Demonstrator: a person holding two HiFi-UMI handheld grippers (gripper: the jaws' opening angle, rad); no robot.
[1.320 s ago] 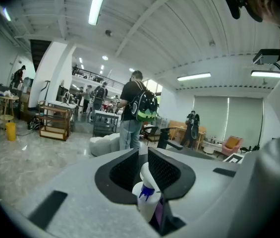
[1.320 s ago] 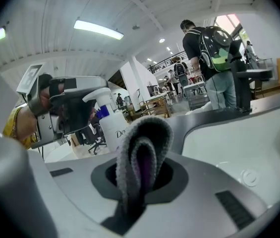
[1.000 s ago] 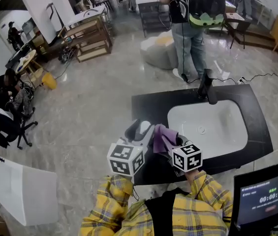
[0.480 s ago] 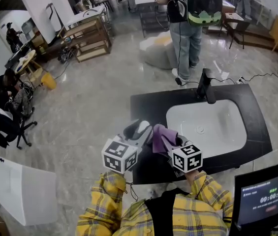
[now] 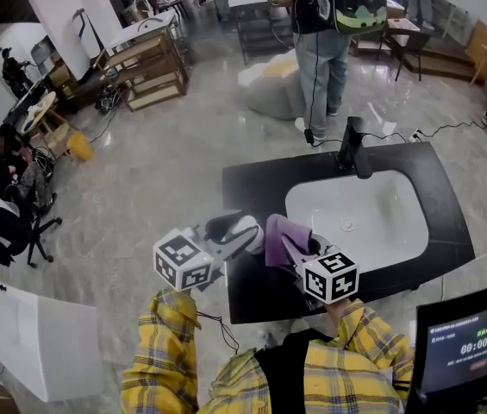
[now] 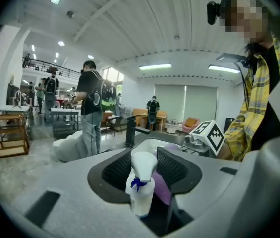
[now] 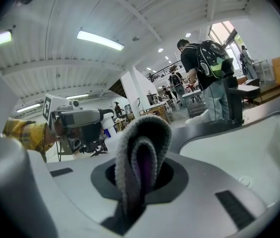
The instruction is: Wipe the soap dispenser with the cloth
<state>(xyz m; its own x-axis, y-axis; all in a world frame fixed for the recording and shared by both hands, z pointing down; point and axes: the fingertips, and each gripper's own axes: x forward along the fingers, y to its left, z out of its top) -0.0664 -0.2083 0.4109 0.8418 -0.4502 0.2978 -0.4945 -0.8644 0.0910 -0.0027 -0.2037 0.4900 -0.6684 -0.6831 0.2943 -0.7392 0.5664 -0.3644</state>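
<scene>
- Head view: the left gripper (image 5: 241, 231) holds the white soap dispenser (image 5: 231, 228) over the left edge of the black counter (image 5: 252, 188). The right gripper (image 5: 290, 244) holds the purple cloth (image 5: 276, 235) just beside the dispenser, on its right side. The white sink (image 5: 381, 231) and the black faucet (image 5: 351, 145) are further to the right. A person with a backpack (image 5: 325, 33) stands behind the counter.
- Left gripper view: the jaws have just been closing, and the soap dispenser (image 6: 141, 185) now stands upright between the two dark pads, which grasp it on both sides. The cloth (image 6: 162, 188) touches its right side. The marker cube (image 6: 208, 135) of the right gripper shows behind.
- Right gripper view: the jaws are clenched on the folded cloth (image 7: 142, 157), grey outside and purple inside, which rises in a loop. The left gripper (image 7: 80, 118) is at the left, the sink (image 7: 258, 148) at the right.
</scene>
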